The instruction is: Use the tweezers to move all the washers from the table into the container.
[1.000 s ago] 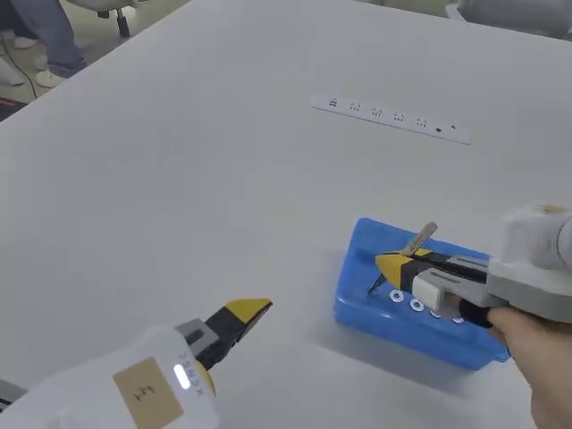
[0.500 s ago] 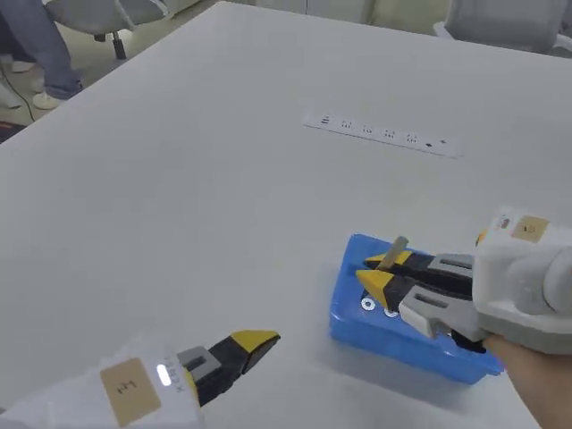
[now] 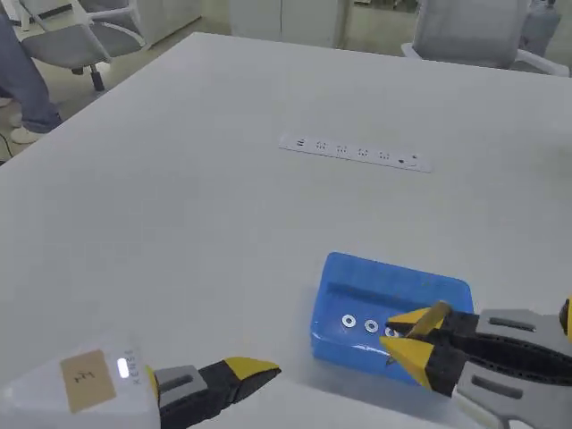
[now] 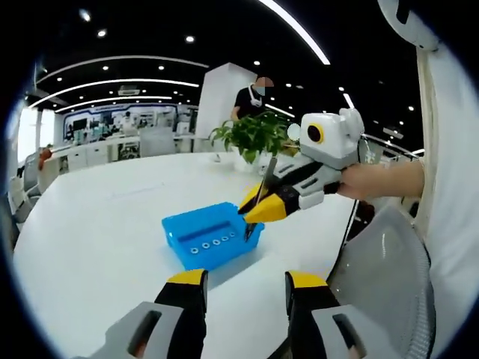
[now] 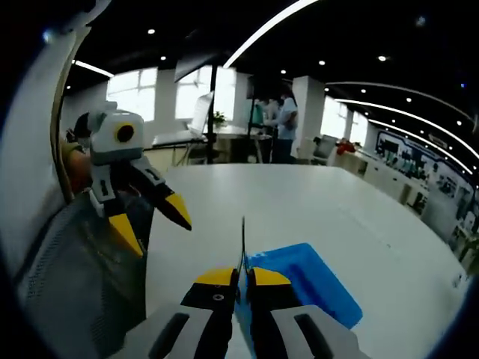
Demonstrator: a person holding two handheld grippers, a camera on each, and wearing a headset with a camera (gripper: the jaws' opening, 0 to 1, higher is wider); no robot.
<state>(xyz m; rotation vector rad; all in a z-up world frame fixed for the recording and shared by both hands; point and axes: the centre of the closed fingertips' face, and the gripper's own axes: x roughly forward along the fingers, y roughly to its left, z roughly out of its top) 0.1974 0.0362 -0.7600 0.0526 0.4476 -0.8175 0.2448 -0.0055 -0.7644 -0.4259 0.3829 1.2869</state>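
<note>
A blue container [image 3: 393, 284] lies on the white table with several washers [image 3: 370, 327] in a row inside it. My right gripper [image 3: 402, 336] hangs over the container's near right corner, shut on the grey tweezers [image 3: 435, 313]. In the right gripper view the tweezers [image 5: 242, 243] stick up from my shut right gripper [image 5: 241, 278], with the container [image 5: 310, 288] below. My left gripper [image 3: 264, 369] hovers to the left of the container, open and holding nothing. In the left gripper view, past my left gripper [image 4: 247, 288], I see the container [image 4: 212, 233] and the tweezers' tip [image 4: 247, 232] at its right end.
A white power strip [image 3: 353, 153] lies on the table beyond the container. Office chairs [image 3: 85, 40] stand past the table's far left edge. A potted plant [image 4: 254, 138] stands behind the table, with a person [image 4: 254, 101] beyond it.
My right gripper has drawn back with the tweezers from over the container's middle toward its near right corner. The head camera has tilted upward. The left gripper has hardly moved.
</note>
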